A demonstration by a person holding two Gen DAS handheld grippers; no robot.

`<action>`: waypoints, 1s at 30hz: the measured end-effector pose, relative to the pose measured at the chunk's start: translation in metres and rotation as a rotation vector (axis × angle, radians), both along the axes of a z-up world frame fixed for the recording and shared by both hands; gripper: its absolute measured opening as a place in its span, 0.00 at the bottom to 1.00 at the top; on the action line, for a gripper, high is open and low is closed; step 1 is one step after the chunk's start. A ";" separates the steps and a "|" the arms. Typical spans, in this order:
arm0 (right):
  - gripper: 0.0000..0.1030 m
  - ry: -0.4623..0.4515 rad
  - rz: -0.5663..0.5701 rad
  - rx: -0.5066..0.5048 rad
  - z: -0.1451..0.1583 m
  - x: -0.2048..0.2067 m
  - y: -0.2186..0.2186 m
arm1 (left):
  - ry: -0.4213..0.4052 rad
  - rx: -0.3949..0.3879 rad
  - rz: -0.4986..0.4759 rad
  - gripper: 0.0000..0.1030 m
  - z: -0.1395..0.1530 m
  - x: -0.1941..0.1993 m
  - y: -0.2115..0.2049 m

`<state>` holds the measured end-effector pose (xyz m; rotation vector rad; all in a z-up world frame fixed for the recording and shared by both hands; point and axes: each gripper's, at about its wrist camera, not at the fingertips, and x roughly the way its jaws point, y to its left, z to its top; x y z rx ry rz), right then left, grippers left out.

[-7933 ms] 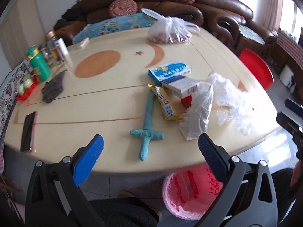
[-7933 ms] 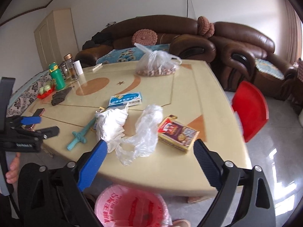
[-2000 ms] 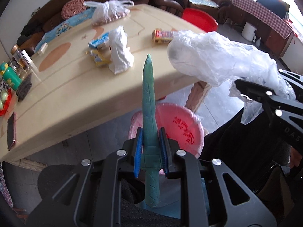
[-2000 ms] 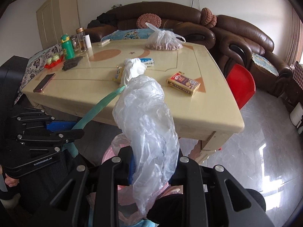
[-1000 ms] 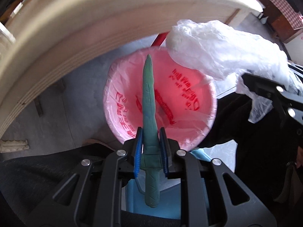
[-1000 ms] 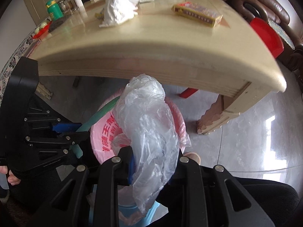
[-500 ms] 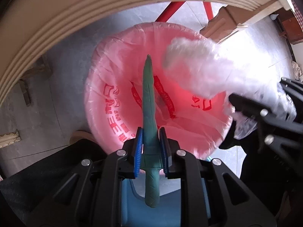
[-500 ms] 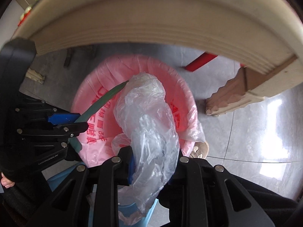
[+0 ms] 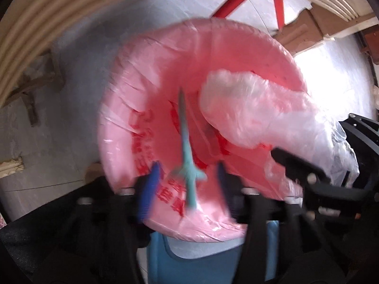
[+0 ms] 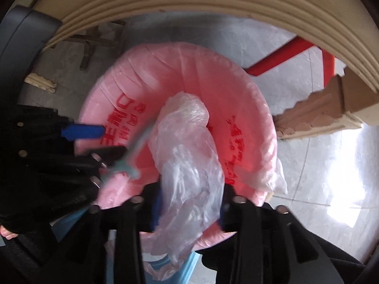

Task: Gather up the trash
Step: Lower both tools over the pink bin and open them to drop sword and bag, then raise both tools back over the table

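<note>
Cream ridged table edge [image 9: 35, 23], red stool legs [image 10: 289, 54], glossy grey floor tiles [image 10: 319, 165]

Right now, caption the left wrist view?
Left gripper jaws just opened, teal toy sword dropping into pink-lined bin.

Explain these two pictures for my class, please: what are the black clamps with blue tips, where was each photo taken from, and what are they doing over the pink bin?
There is no robot here. A person holds a hand-held gripping tool in each hand, and each tool carries a wide-angle camera looking along its two fingers. One picture comes from the left tool, the other from the right tool. Both point down at a bin lined with a pink bag, standing on the floor beside a table edge. The left tool's jaws have just been opening: the green toy sword sits loose between them, touching neither blue pad. The right tool's jaws have also just been opening, with a clear plastic bag between them, over the bin.
</note>
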<state>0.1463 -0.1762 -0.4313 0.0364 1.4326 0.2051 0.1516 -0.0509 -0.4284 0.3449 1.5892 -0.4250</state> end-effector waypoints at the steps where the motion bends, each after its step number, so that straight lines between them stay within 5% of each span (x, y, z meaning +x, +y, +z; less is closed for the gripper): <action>1: 0.46 -0.007 0.007 -0.008 0.000 0.000 0.001 | -0.025 0.011 -0.005 0.57 0.003 0.000 0.001; 7: 0.58 -0.016 -0.004 0.012 0.002 0.001 0.000 | -0.003 0.005 0.038 0.61 0.005 0.003 0.012; 22: 0.59 -0.062 -0.034 0.025 0.024 -0.009 -0.008 | -0.061 0.046 0.035 0.70 0.019 -0.010 0.032; 30: 0.59 -0.155 -0.054 0.047 0.071 -0.029 -0.011 | -0.197 0.027 0.026 0.70 0.079 -0.030 0.044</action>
